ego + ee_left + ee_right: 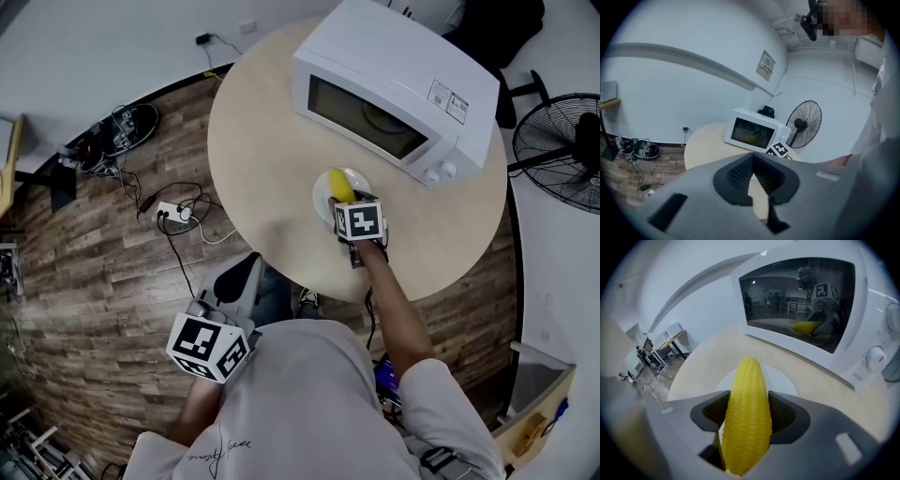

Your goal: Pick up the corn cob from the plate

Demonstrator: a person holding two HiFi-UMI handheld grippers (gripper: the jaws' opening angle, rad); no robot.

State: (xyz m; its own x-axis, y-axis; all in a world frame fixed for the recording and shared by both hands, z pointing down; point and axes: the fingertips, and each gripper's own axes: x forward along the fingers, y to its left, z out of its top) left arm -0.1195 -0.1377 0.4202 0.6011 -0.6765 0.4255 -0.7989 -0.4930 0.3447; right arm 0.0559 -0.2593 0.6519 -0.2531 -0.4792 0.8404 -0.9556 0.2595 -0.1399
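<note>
A yellow corn cob [746,413] stands between the jaws of my right gripper [747,414], which press on both its sides over the white plate [780,377]. In the head view the corn cob [341,187] pokes out ahead of the right gripper [356,217] above the plate [323,194], just in front of the microwave. My left gripper [753,174] is held low beside the person's body, off the table, its jaws nearly together with nothing between them. The left gripper [211,345] shows its marker cube over the wooden floor.
A white microwave [394,86] with its door closed stands at the back of the round beige table [262,159]. A black floor fan [562,150] is at the right. Cables and a power strip [173,214] lie on the wood floor at the left.
</note>
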